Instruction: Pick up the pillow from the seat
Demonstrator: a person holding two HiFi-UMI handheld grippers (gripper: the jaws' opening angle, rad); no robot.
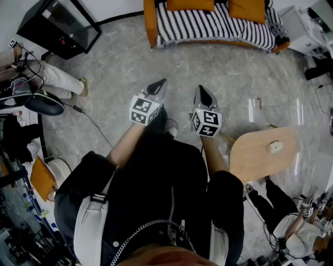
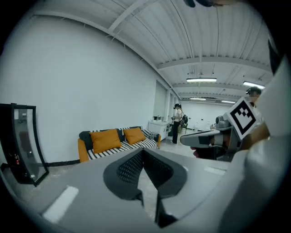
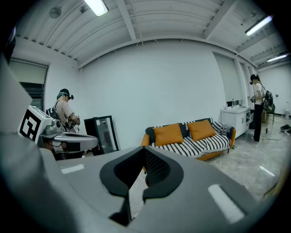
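Two orange pillows lean on the back of a striped sofa (image 1: 218,26) across the floor: the left pillow (image 1: 190,4) (image 2: 105,139) (image 3: 168,134) and the right pillow (image 1: 247,9) (image 2: 134,135) (image 3: 201,129). My left gripper (image 1: 163,81) (image 2: 143,151) and right gripper (image 1: 201,88) (image 3: 144,149) are held side by side above the floor, pointing at the sofa and well short of it. Both are shut with nothing between the jaws.
A black glass-fronted cabinet (image 1: 60,26) stands at the far left. A round wooden table (image 1: 263,153) is close on my right. White cabinets (image 1: 307,28) stand right of the sofa. People sit or stand at the left (image 1: 49,78) and lower right (image 1: 291,223). Cables lie on the floor.
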